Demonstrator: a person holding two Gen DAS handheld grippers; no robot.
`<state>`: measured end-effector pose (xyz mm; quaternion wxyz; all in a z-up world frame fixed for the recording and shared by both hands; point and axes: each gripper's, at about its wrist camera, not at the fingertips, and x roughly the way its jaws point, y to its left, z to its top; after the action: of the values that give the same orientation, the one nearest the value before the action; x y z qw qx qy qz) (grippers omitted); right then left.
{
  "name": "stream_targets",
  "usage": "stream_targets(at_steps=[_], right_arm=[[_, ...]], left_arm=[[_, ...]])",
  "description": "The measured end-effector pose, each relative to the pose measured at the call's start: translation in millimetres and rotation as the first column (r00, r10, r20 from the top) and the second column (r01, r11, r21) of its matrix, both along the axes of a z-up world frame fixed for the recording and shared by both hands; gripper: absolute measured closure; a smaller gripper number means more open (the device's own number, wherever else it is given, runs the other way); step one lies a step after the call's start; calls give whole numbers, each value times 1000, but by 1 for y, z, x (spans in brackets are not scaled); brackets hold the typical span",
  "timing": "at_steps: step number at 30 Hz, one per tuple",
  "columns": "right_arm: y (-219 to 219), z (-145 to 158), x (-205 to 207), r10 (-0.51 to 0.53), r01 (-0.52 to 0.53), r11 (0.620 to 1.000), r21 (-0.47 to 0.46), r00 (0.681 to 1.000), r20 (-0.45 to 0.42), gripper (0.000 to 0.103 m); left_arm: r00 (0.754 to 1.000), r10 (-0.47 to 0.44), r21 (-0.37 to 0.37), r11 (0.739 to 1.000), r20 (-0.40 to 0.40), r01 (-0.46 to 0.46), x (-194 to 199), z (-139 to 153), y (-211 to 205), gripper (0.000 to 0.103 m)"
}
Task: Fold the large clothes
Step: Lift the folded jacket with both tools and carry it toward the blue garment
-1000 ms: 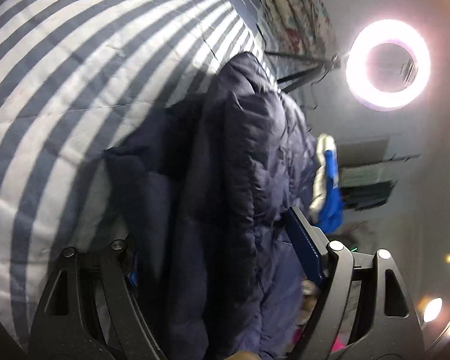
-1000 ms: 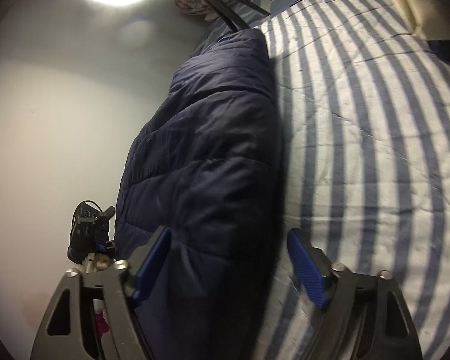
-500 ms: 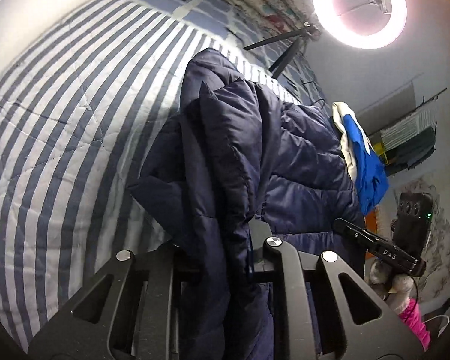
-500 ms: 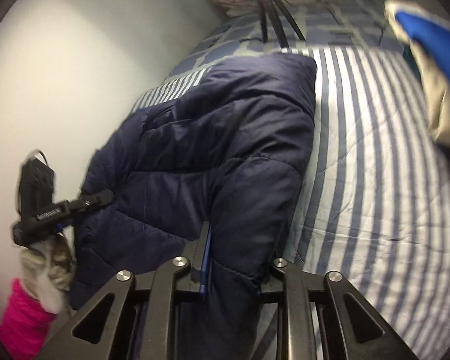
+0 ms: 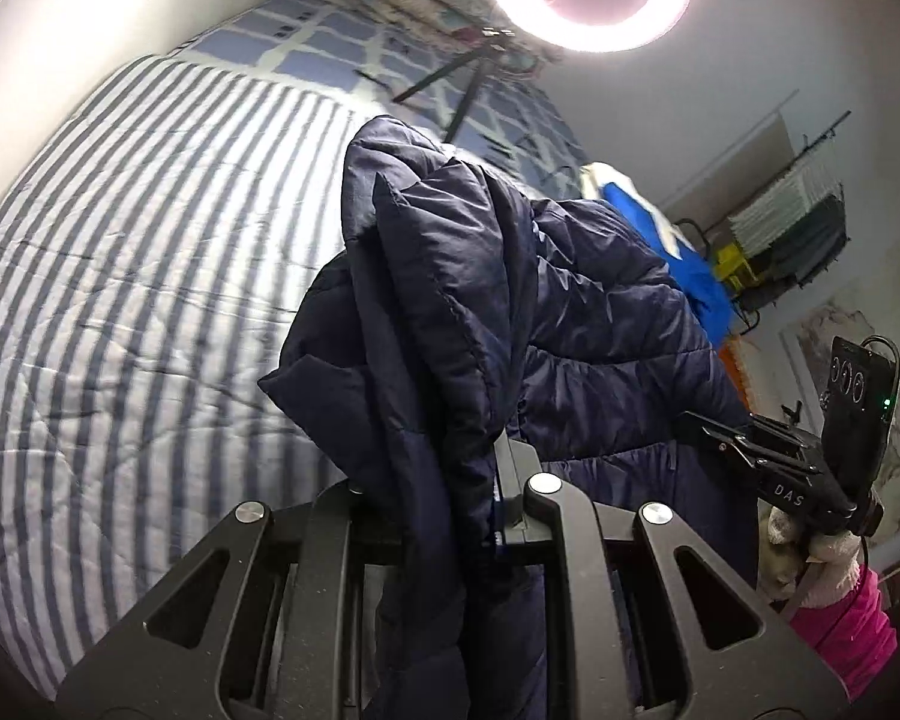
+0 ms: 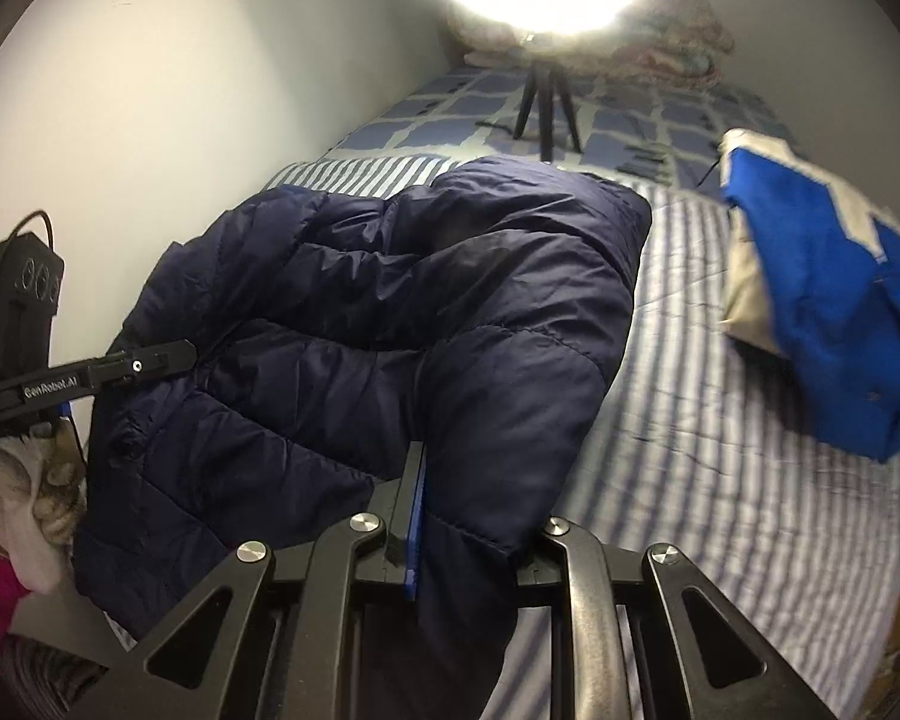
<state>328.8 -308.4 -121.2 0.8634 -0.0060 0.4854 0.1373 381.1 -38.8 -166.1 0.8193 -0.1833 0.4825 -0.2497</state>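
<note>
A navy puffer jacket (image 5: 570,312) lies bunched on the blue-and-white striped quilt (image 5: 120,300), its near edge lifted off the bed. My left gripper (image 5: 450,480) is shut on a thick fold of it, which drapes down between the fingers. In the right wrist view the jacket (image 6: 390,300) spreads to the left. My right gripper (image 6: 468,510) is shut on its near hem corner, against the blue pad (image 6: 417,516). The fingertips of both are buried in fabric.
A folded blue and cream garment (image 6: 822,300) lies on the quilt (image 6: 720,480) to the right. A ring light on a small tripod (image 6: 546,102) stands at the head of the bed before piled bedding. A wall (image 6: 150,90) runs along the left. A pink sleeve (image 5: 840,600) shows.
Both grippers went from open around the jacket's edge to shut on it. They then rose and rolled, lifting the gripped folds off the quilt.
</note>
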Motion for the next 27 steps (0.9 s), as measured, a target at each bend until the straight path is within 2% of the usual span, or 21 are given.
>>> stream_targets(at_steps=[3,16,27], right_arm=[[-20,14,-24,-7,8,1000,-29,999,33,86],[-122,59,-29,-72,89,990,-110,986,149,86],[-213,104,11,-151,213,956,-203,946,286,87]], left_arm=[[999,-30,2,1000,28,30,-5,13,-19,88],[986,-119,-43,991,119,125,13,55,-118,88],[956,-177,-83,976,235,201,83,90,-238,88]])
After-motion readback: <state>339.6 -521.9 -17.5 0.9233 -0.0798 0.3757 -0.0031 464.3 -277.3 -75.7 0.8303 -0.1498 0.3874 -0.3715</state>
